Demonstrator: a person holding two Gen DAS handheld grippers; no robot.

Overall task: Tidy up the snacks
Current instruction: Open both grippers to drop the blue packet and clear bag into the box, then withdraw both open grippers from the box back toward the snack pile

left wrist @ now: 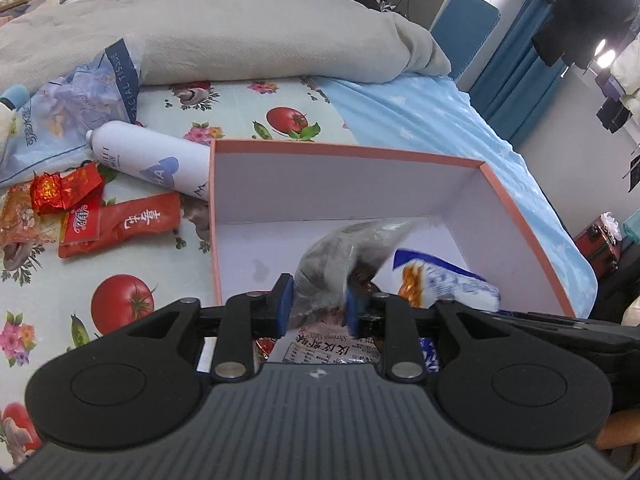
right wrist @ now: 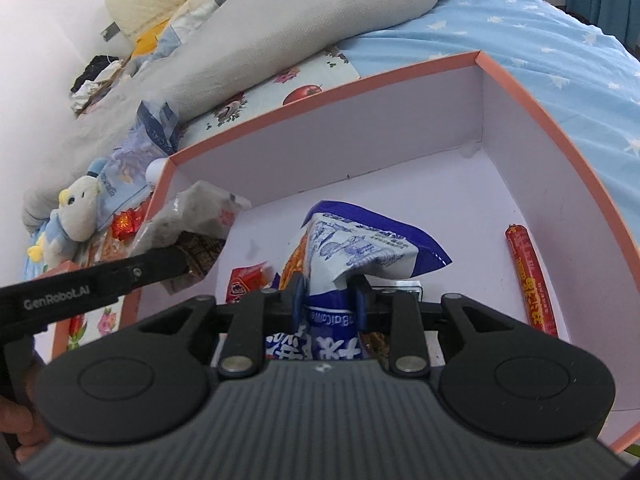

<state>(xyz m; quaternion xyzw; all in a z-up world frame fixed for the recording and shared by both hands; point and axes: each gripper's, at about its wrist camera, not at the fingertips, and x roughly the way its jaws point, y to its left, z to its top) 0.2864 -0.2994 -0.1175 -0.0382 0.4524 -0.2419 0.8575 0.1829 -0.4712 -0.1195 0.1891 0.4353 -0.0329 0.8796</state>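
Observation:
A pink-rimmed white box point(left wrist: 344, 152) lies open on the bed. My left gripper point(left wrist: 320, 304) hangs over its near left corner, shut on a crumpled clear bag of dark snacks point(left wrist: 340, 256). The right wrist view shows the same box point(right wrist: 320, 92), where my right gripper point(right wrist: 328, 300) is shut on a blue and white snack bag point(right wrist: 360, 244) above the floor. One left finger point(right wrist: 160, 266) and the clear bag point(right wrist: 204, 212) show at the box's left wall. A red sausage stick point(right wrist: 530, 280) and a small red packet point(right wrist: 244, 282) lie in the box.
Red snack packets point(left wrist: 120, 224), a white bottle point(left wrist: 152, 160) and a facial tissue pack point(left wrist: 80, 100) lie left of the box on the fruit-print sheet. A plush toy point(right wrist: 72, 224) sits further left. A grey duvet point(left wrist: 240, 32) is bunched behind the box.

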